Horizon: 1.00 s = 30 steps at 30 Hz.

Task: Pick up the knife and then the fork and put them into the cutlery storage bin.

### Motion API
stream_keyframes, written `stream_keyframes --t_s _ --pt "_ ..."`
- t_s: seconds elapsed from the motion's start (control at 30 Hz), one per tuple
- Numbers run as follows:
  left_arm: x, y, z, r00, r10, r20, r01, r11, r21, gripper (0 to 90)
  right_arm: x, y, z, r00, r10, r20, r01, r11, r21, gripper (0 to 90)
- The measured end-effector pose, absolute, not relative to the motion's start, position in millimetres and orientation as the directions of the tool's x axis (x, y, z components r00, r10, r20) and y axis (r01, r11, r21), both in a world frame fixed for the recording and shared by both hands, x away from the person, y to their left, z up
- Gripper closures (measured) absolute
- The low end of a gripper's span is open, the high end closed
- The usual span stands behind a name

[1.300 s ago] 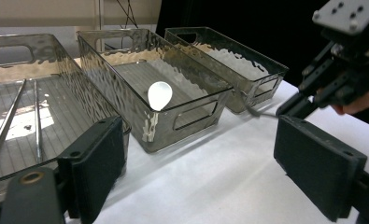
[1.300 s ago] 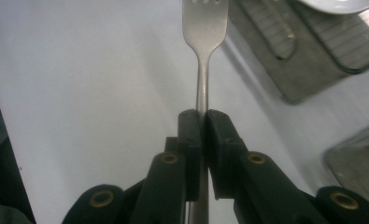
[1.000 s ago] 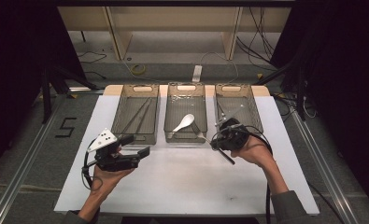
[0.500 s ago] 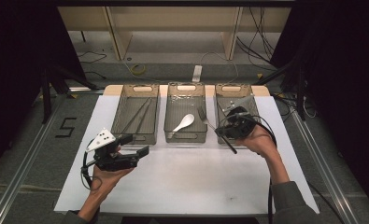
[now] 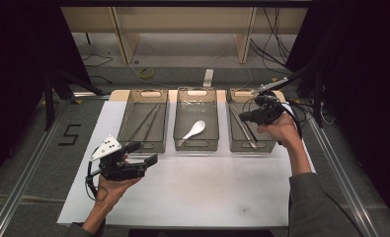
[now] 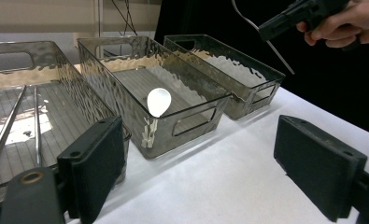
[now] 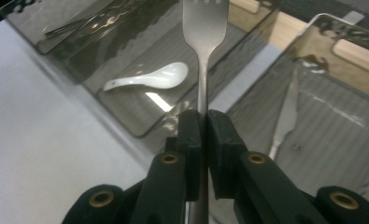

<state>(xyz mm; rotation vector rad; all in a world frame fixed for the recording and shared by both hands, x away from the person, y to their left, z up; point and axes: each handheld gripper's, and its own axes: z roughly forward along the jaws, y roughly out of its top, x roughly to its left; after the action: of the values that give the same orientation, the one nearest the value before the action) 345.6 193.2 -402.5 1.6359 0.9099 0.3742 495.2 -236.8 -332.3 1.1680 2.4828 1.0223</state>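
Observation:
Three clear plastic bins stand in a row at the back of the white table [image 5: 192,192]. My right gripper [image 5: 243,118] hangs over the right bin [image 5: 252,147], shut on the neck of a metal fork [image 7: 204,28] whose tines point ahead of the jaws. The fork's handle [image 6: 280,57] slants down behind that gripper [image 6: 266,31]. A knife [image 5: 245,132] lies in the right bin. Inside the middle bin [image 5: 196,146] lies a white spoon [image 5: 195,129]. My left gripper [image 5: 143,153] rests low in front of the left bin [image 5: 144,144], open and empty, its pads [image 6: 102,158] far apart.
Chopsticks [image 5: 148,121] lie in the left bin. The white table surface stretches in front of the bins. Dark curtains stand at both sides, and cables [image 5: 143,74] lie on the floor behind the table.
My right hand has carried the fork up and to the right, from the front edge between the middle and right bins to above the right bin. The left hand has stayed still.

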Motion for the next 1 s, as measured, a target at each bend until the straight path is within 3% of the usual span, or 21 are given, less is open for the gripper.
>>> stream_keyframes --t_s 1.0 --pt "346 193 -402 0.659 0.719 -0.222 0.339 -0.020 0.940 15.6 545 -262 -346 -0.507 0.854 0.116 0.709 0.337 0.619 85.0"
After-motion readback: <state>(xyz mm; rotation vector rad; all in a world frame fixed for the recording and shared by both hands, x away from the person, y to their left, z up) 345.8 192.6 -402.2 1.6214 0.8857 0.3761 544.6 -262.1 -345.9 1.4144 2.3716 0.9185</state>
